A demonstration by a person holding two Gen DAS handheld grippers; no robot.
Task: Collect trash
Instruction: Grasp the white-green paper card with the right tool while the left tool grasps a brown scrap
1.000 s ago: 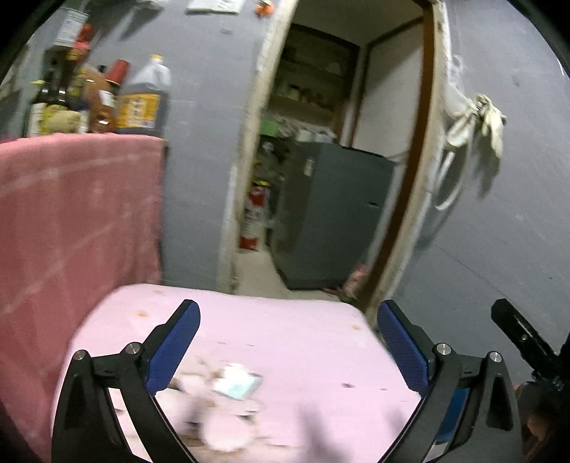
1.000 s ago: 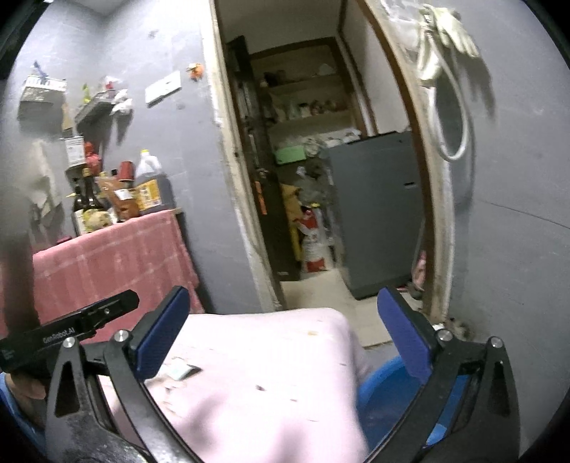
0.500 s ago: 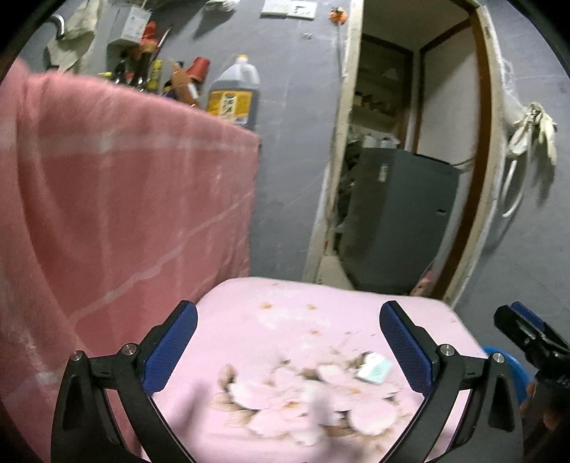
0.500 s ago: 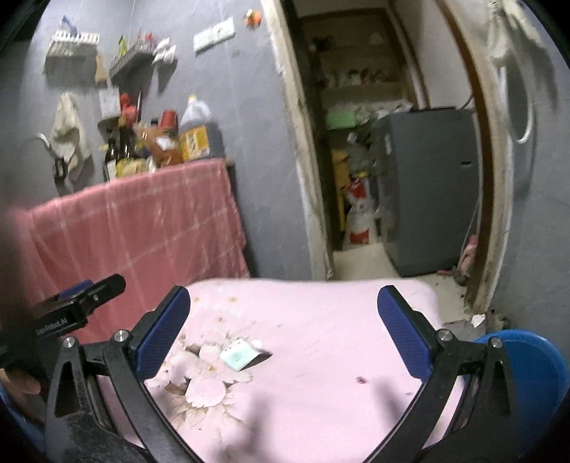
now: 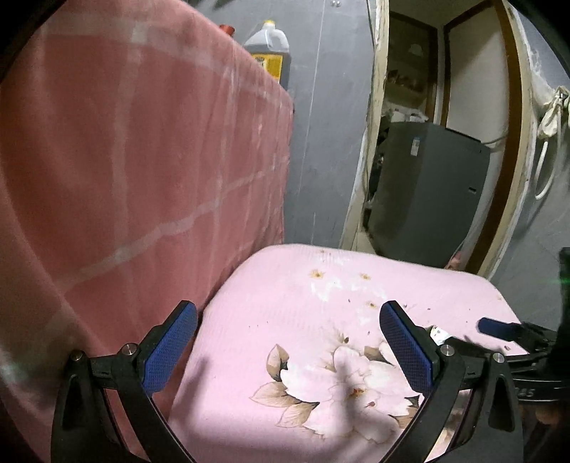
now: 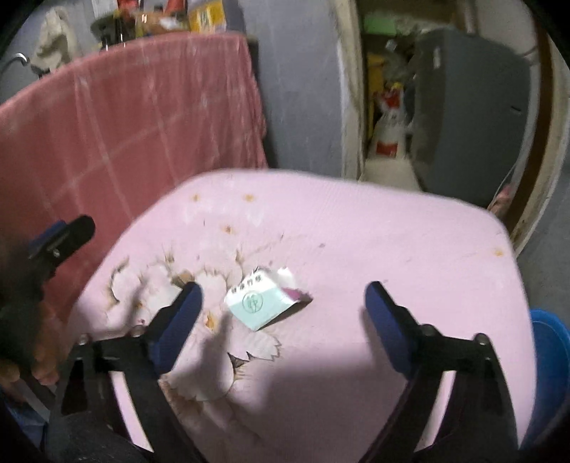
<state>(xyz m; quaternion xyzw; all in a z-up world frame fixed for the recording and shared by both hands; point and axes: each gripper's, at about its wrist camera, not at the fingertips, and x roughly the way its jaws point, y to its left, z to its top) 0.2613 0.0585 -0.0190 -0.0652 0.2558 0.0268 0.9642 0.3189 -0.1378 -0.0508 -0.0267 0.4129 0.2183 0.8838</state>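
Note:
A torn pale-green and white paper packet [image 6: 262, 301] lies on a pink floral table top [image 6: 392, 242]. My right gripper [image 6: 283, 306] is open and empty, just above the table, with the packet between its blue fingers, nearer the left one. My left gripper [image 5: 285, 342] is open and empty over the table's left part, above the printed flower [image 5: 342, 384]. In the left wrist view only a corner of the packet [image 5: 439, 334] shows behind my right finger. A blue bin's rim [image 6: 550, 356] shows at the table's right edge.
A pink checked cloth [image 5: 142, 160] hangs close on the left. Bottles [image 6: 199, 14] stand behind it. A doorway with a grey appliance [image 5: 427, 192] lies beyond the table. The other gripper's tip [image 5: 498, 327] shows at right in the left wrist view.
Both grippers have moved down and forward toward the table. The right one now straddles the packet. The left one has shifted left, closer to the pink cloth.

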